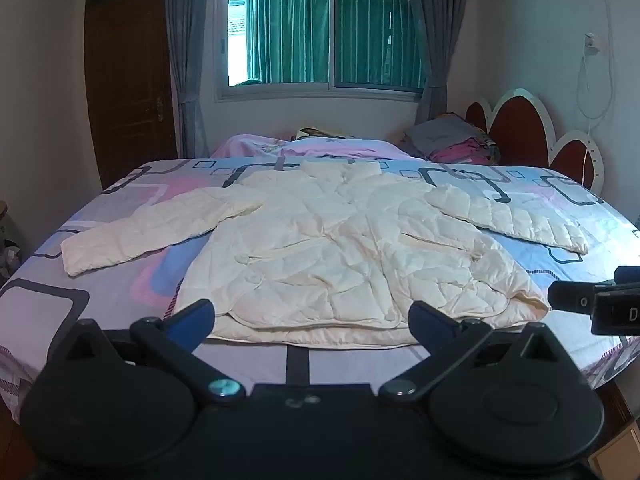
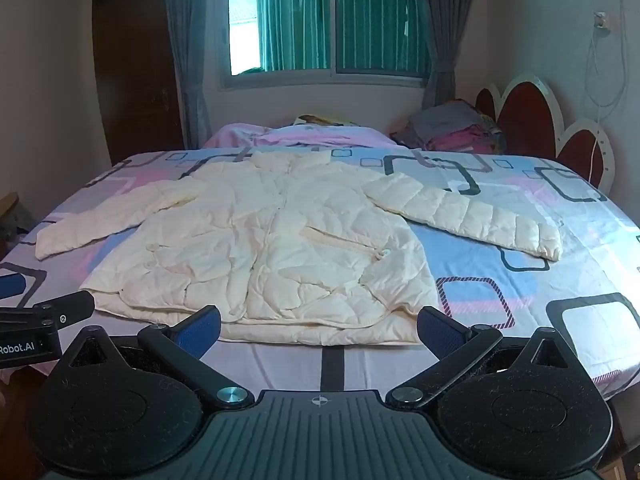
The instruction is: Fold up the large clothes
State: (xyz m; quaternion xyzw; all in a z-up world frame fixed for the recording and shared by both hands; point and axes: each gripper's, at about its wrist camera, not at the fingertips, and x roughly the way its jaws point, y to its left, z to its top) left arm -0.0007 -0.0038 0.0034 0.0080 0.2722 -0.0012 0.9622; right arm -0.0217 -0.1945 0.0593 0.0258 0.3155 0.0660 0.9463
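Jacket (image 1: 320,248) spread flat, front up, on bed (image 1: 560,216), straight ahead of both tools and a little below them; collar toward window (image 1: 320,36), hem along near edge. Long axis of body running away from tools, hem to collar; sleeves thrown out sideways and angled back toward near side, one sleeve (image 1: 148,232) to left, other sleeve (image 1: 512,216) to right. Hem just beyond fingertips of both, not touched.

Left gripper (image 1: 312,316) with jaws wide apart, nothing between, aimed at middle of hem, nearer to left sleeve. Right gripper (image 2: 320,324) likewise spread and empty, also facing hem, nearer to right sleeve; showing in left view at right edge, so standing close beside its partner.

Judged: nothing folded yet. Likely opening move a sleeve brought in across chest, each side taken by nearer tool, folding across long axis later
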